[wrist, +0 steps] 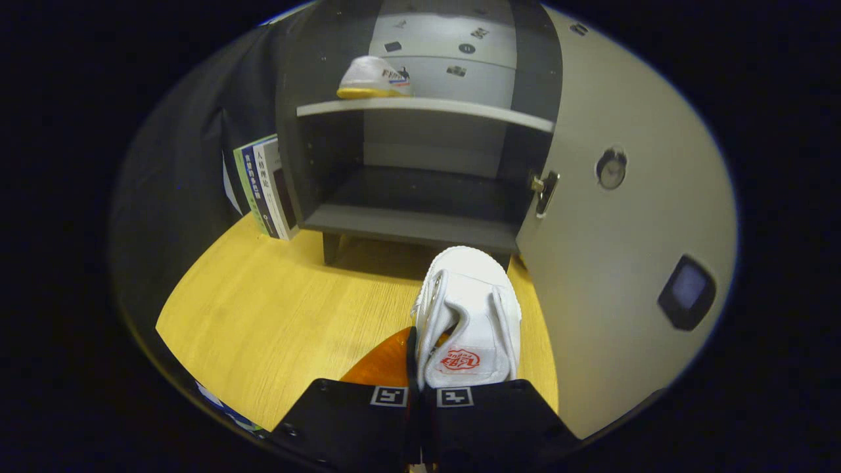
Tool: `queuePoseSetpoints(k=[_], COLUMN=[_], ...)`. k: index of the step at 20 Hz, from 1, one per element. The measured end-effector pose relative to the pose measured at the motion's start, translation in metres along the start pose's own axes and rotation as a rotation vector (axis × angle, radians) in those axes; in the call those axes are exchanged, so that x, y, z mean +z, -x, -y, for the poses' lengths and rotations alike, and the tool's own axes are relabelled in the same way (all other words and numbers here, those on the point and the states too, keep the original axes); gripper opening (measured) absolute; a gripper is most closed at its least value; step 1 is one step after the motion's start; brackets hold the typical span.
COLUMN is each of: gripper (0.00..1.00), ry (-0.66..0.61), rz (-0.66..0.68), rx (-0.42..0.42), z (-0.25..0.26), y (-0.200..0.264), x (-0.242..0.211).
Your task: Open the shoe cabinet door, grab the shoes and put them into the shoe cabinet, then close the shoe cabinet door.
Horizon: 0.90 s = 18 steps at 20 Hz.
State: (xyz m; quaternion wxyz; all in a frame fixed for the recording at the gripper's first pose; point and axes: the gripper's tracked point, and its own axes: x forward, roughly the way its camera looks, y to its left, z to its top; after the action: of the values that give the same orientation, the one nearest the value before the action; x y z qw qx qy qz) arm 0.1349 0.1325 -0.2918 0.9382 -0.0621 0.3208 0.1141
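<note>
Gripper view, gripper [415, 368] fingers pinched together — clamping white shoe [470, 315] side wall.

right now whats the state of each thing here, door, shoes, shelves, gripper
cabinet door: swung open, to the right of the cabinet
shoe on the upper shelf: already inside, resting on its sole
upper shelf: holds that one shoe
lower shelf: nothing on it
white shoe: held in the gripper, toe pointing at the cabinet, still outside it
gripper: fingers closed on the white shoe's side wall
</note>
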Motion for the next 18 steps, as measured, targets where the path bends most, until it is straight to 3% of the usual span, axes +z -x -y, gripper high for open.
queuePoseSetpoints(k=[9, 14, 18], gripper=[0.02, 0.02, 0.02], ry=[-0.019, -0.046, 0.019], rz=[0.222, 0.337, 0.376], rx=[-0.008, -0.025, -0.043], z=[0.022, 0.033, 0.036], y=[0.061, 0.054, 0.026], x=[0.147, 0.235, 0.288])
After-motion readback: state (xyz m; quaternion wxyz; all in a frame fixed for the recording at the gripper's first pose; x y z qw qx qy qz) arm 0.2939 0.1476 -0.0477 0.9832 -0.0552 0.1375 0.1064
